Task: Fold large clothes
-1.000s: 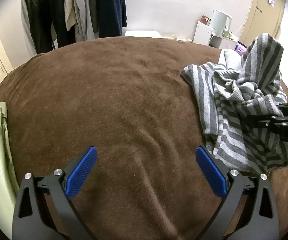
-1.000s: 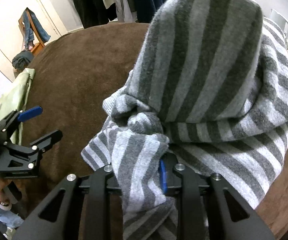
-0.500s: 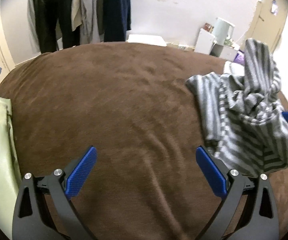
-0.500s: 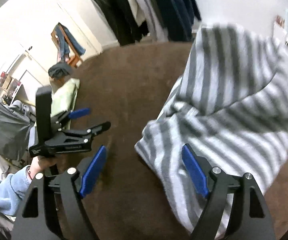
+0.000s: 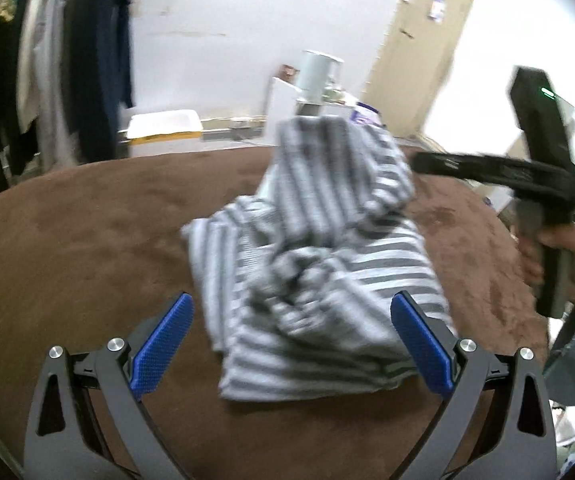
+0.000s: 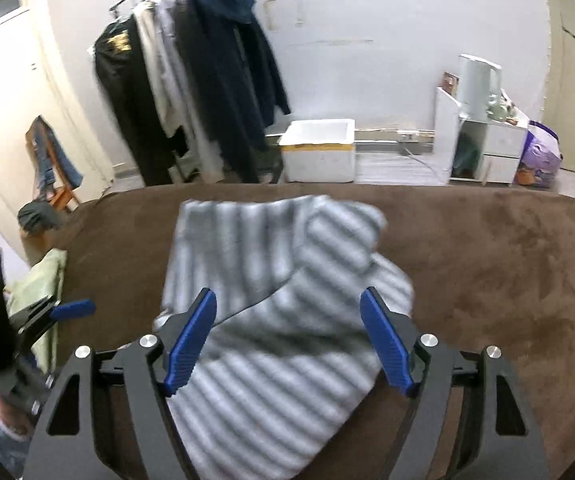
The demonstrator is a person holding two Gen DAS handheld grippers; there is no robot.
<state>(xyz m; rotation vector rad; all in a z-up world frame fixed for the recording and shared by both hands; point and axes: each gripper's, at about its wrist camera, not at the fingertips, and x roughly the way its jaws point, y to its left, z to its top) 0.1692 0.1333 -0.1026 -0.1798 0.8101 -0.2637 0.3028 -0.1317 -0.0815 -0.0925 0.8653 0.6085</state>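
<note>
A grey-and-white striped garment (image 5: 319, 248) lies in a crumpled, blurred heap on the brown bed cover (image 5: 67, 240). In the left wrist view my left gripper (image 5: 291, 300) hangs open above its near edge, its blue pads wide apart and touching nothing. The right wrist view has the same garment (image 6: 271, 264) below my right gripper (image 6: 287, 294). That gripper's jaws are closing a little but stand wide, with no cloth pressed between the pads. A hand (image 5: 559, 256) holds the right gripper beyond the heap's right side.
Dark clothes hang on a rack (image 6: 191, 92) behind the bed. A white foam box (image 6: 319, 152) and a white cabinet with a kettle (image 6: 479, 80) stand by the wall. A pale green cloth (image 6: 39, 280) lies at the bed's left edge.
The right gripper let go of the striped garment, which dropped into a heap. Both grippers rose and pulled back. The left gripper swung right until it faced the heap.
</note>
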